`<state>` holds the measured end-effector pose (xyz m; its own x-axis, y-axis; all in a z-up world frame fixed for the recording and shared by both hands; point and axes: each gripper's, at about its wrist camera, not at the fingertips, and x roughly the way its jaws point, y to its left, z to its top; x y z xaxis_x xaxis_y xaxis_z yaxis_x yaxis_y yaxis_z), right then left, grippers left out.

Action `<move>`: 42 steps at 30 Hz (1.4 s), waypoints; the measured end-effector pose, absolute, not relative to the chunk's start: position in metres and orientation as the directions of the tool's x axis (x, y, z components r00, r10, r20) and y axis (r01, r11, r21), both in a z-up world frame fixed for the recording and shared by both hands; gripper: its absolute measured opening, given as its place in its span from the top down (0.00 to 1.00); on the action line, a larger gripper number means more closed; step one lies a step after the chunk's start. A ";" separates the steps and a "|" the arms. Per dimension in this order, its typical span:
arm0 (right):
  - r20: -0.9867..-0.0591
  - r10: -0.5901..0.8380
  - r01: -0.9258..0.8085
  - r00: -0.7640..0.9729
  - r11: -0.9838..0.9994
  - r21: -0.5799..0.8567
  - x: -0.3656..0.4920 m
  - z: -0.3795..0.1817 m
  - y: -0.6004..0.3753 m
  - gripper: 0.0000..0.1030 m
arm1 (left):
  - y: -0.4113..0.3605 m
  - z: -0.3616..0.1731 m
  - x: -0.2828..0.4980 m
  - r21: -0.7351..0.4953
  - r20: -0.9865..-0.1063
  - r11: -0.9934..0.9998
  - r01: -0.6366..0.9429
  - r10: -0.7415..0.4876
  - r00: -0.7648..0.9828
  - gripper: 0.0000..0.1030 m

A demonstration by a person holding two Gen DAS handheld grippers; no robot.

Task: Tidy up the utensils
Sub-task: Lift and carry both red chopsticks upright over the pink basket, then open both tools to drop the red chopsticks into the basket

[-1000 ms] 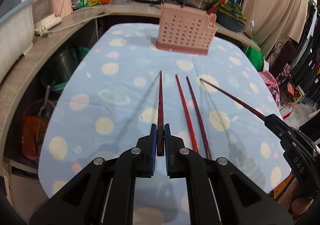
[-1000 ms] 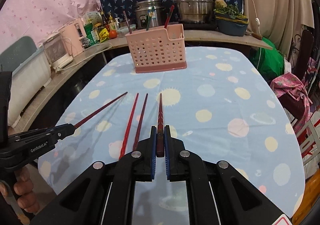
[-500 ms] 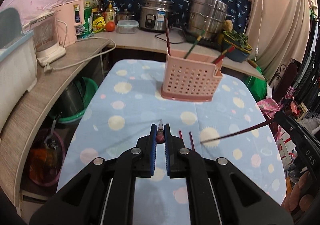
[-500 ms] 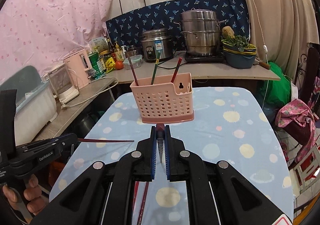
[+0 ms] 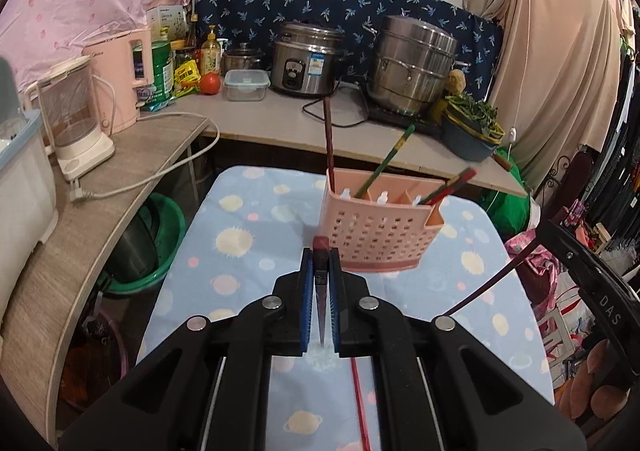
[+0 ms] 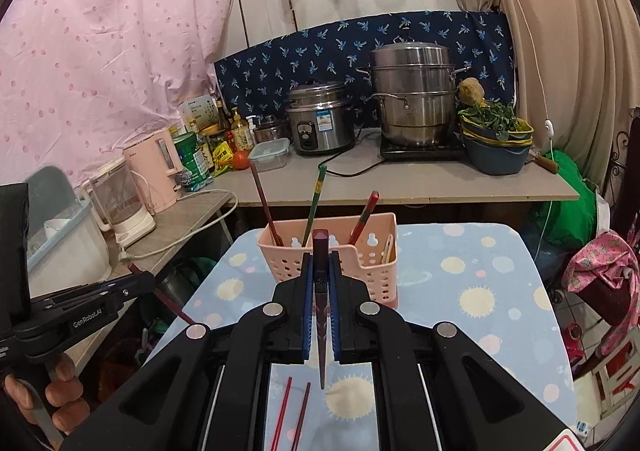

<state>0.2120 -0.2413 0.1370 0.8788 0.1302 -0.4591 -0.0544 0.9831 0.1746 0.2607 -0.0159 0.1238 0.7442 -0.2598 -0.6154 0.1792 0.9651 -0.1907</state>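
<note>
My left gripper (image 5: 321,255) is shut on a dark red chopstick (image 5: 321,311) whose thin end hangs down toward me. It hovers just in front of the pink perforated utensil holder (image 5: 380,239). In the right wrist view, my right gripper (image 6: 320,257) is shut on a matching chopstick (image 6: 321,241), held above the table before the same holder (image 6: 360,267). The holder has a brown, a green and a red chopstick standing in it. Two red chopsticks (image 6: 292,415) lie on the blue spotted tablecloth (image 6: 480,291) below my right gripper. At the left of that view the left gripper (image 6: 132,283) is seen from the side.
Behind the table runs a counter (image 6: 400,183) with a rice cooker (image 6: 320,123), a steamer pot (image 6: 416,95), a bowl of greens (image 6: 496,139), bottles and a pink kettle (image 5: 120,83). A green basin (image 5: 160,243) sits under the left counter. Clothes and a chair crowd the right side.
Both grippers rose off the table and moved toward the holder, each carrying its chopstick. The chopsticks' tips, which pointed forward along the cloth, now hang down toward the cameras.
</note>
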 end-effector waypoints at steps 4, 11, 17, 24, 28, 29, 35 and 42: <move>-0.435 0.139 -0.059 0.890 0.979 0.193 0.231 0.153 -0.247 0.93 | -0.017 0.143 0.277 -0.200 -0.591 0.962 0.183 -0.268 0.761 0.93; -0.379 0.142 -0.047 0.914 0.967 0.249 0.268 0.187 -0.264 0.93 | -0.019 0.192 0.306 -0.208 -0.518 0.960 0.190 -0.273 0.811 0.93; -0.321 0.130 -0.044 0.938 0.964 0.261 0.300 0.220 -0.271 0.93 | -0.025 0.243 0.326 -0.223 -0.404 0.953 0.205 -0.282 0.870 0.93; -0.336 0.110 -0.022 0.936 0.966 0.257 0.335 0.215 -0.276 0.93 | -0.045 0.259 0.360 -0.206 -0.358 0.955 0.214 -0.277 0.892 0.93; -0.375 0.106 -0.009 0.921 0.968 0.252 0.349 0.195 -0.277 0.93 | -0.058 0.241 0.376 -0.182 -0.399 0.962 0.202 -0.261 0.879 0.93; -0.386 0.110 -0.008 0.916 0.967 0.255 0.351 0.189 -0.277 0.93 | -0.060 0.237 0.380 -0.182 -0.408 0.962 0.201 -0.260 0.875 0.93; -0.427 0.106 0.000 0.898 0.970 0.242 0.358 0.168 -0.277 0.93 | -0.066 0.198 0.399 -0.174 -0.476 0.969 0.178 -0.241 0.846 0.93; -0.455 0.114 -0.002 0.883 0.971 0.239 0.362 0.155 -0.280 0.93 | -0.068 0.171 0.408 -0.163 -0.526 0.974 0.155 -0.219 0.822 0.93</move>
